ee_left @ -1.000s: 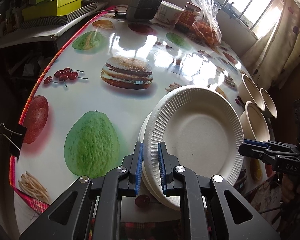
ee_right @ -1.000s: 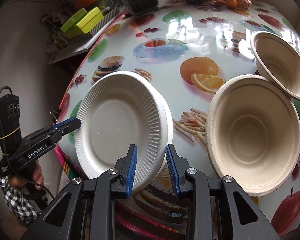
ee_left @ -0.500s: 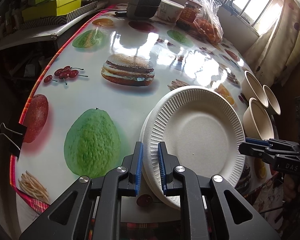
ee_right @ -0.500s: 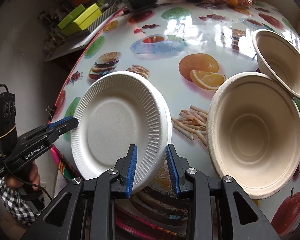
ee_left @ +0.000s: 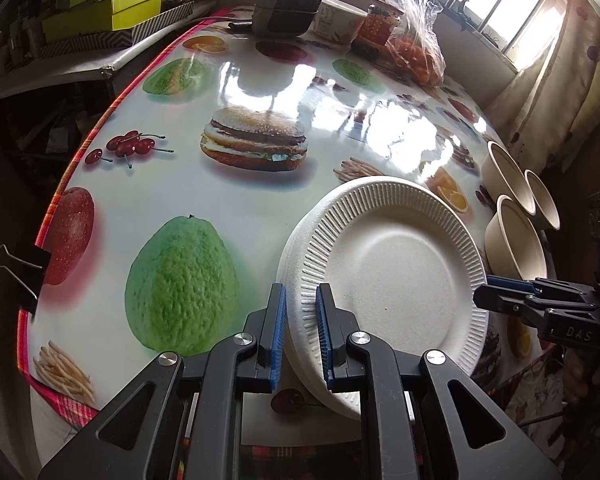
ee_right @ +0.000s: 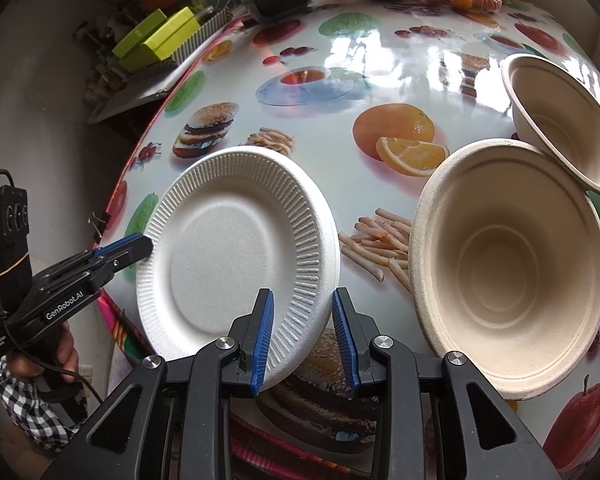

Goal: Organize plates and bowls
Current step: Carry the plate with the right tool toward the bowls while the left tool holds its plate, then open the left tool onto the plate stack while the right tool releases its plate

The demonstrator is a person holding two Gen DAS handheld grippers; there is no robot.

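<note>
Left tool [ee_left: 301, 330] clamped on ribbed rim of matte white foam plate [ee_left: 396, 264], tilted over glossy food-print worktop [ee_left: 220, 208], right tool [ee_right: 303, 336] parted loosely around its opposite rim, smooth beige pulp bowls [ee_right: 508, 256] just right, "GenRobot.AI" and "DAS" readable on tools.

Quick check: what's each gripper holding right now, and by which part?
Left gripper pinches the white plate by its ribbed rim. Right gripper is open, holding nothing.
</note>
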